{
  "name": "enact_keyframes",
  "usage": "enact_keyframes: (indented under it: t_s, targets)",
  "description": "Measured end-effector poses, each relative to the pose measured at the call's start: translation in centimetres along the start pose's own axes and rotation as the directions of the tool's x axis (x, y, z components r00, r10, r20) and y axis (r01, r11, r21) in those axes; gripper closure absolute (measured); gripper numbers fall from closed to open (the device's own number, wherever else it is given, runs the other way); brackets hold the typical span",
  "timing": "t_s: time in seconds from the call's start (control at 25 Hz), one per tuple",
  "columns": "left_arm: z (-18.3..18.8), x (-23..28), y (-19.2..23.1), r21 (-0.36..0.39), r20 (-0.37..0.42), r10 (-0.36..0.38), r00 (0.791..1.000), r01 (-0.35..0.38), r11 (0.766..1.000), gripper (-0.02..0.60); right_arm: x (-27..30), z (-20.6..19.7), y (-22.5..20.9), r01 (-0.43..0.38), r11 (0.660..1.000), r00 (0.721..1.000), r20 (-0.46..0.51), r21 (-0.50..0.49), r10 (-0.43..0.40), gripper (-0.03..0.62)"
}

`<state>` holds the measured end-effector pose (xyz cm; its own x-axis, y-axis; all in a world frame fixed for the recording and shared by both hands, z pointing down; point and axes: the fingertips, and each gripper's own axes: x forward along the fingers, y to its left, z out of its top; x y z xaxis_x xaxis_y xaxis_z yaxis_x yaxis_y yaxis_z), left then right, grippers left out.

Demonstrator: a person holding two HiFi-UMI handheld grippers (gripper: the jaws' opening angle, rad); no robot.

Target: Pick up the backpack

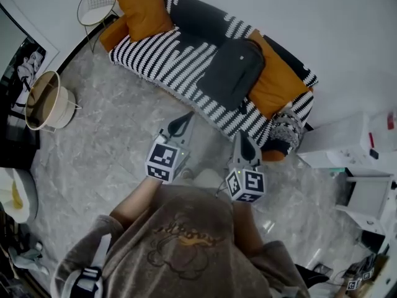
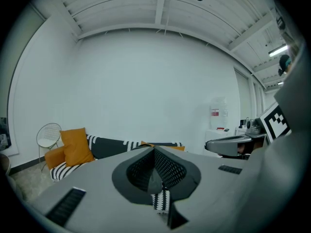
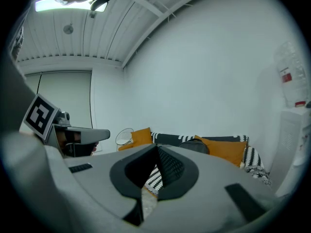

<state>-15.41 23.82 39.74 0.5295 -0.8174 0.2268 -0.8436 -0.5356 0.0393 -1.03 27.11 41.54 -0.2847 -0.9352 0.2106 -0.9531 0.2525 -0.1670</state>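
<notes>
head: steeply down | gripper views: level | shared: sofa (image 1: 167,58), seemingly distant

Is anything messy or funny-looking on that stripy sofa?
A little. The backpack lies flat on the sofa seat, leaning against an orange cushion, and the stripy cover hangs rumpled at that end. Nothing looks spilled or broken.

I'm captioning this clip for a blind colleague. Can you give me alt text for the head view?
A dark grey backpack lies on a black-and-white striped sofa beside an orange cushion. Seen from above, a person on the marble floor points the left claw and right claw, both shut and empty, toward it.
</notes>
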Motion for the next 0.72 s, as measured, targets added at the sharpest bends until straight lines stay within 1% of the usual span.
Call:
enact_keyframes:
  t_s: [0.36, 0.72]
  targets:
    - [0.7, 4.5, 2.5, -0.003, 0.012, -0.013, 1.000, 0.013, 1.000, 0.580, 4.2, 0.3, -1.6, 0.020, 1.000, 1.000, -0.007, 0.004, -0.020, 0.592]
    - [1.8, 11.1, 4.9, -0.004, 0.017, -0.029, 0.999, 0.029, 1.000, 0.580, 10.4, 1.7, -4.6, 0.025, 1.000, 1.000, -0.004, 0.010, -0.025, 0.592]
